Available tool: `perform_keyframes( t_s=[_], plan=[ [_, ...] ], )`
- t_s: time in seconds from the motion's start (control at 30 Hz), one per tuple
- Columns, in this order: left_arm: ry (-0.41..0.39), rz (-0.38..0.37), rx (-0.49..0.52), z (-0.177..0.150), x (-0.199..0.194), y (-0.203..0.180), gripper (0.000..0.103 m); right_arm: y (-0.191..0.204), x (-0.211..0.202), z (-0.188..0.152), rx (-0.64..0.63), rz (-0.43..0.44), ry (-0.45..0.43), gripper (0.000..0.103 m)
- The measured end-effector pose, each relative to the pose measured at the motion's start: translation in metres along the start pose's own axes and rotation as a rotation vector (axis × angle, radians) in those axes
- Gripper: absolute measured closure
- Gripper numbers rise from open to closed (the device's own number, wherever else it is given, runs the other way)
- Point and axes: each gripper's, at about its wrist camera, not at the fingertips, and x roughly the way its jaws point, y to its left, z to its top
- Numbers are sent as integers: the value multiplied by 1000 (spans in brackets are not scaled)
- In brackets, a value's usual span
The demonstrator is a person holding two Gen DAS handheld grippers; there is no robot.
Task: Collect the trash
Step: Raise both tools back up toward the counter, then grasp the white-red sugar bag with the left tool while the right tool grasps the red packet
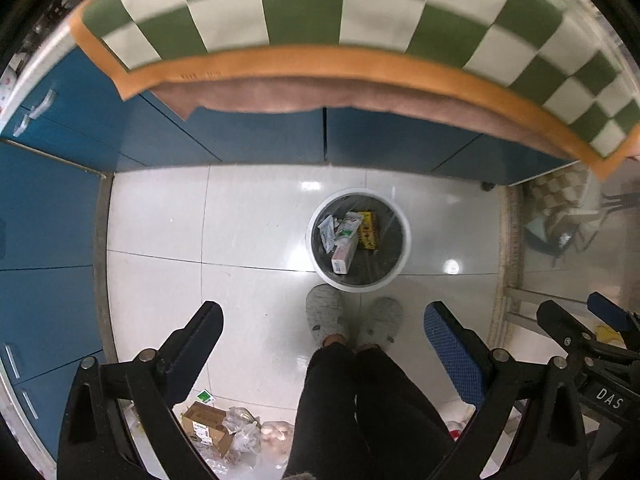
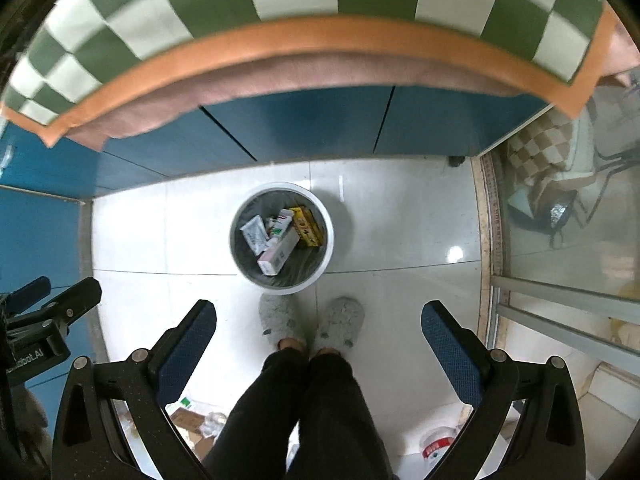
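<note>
A white round trash bin (image 1: 320,216) with a dark liner stands on the white tile floor; it also shows in the right wrist view (image 2: 326,224). Inside lie several boxes and packets, among them a yellow box (image 1: 369,230) (image 2: 307,226) and a white carton (image 1: 345,254) (image 2: 280,254). My left gripper (image 1: 324,332) is open and empty, high above the floor. My right gripper (image 2: 319,330) is open and empty too. More trash lies behind the person's legs: a cardboard box (image 1: 206,426) and crumpled plastic (image 1: 242,430).
A table edge with a green-and-white checked cloth (image 1: 304,4) hangs over blue cabinets (image 1: 256,136). The person's grey slippers (image 1: 324,316) stand just before the bin. A glass door track (image 2: 560,300) runs at the right. A red-and-white tub (image 2: 438,446) sits low right.
</note>
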Motion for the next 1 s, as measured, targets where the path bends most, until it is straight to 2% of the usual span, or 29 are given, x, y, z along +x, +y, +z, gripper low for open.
perform_keyframes(
  t_s=[0.23,0.37,0.53,0.63,0.7,0.8,0.87,0.93,1.0],
  plan=[
    [-91,-34,4,5,-75,11,0,19,-105,-5,-9,13,-57,0],
    [-194,-1,3,21,-118,14,0,24,-158,4,3,46,-124,0],
    [-388,76,-14,67,-184,12,0,23,-199,33,59,107,-206,0],
    [-491,133,-30,103,-210,6,0,15,-216,63,94,146,-250,0],
    [-531,180,-36,136,-219,-2,0,6,-227,90,103,153,-280,0],
    [-540,232,-56,180,-220,-15,0,-15,-234,135,108,167,-308,0],
    [-505,225,-73,214,-207,-22,0,-32,-234,172,112,177,-315,0],
    [-442,191,-93,243,-186,-25,0,-51,-229,208,120,194,-317,0],
    [-325,133,-120,274,-152,-25,0,-69,-218,246,128,198,-297,0]
  ],
)
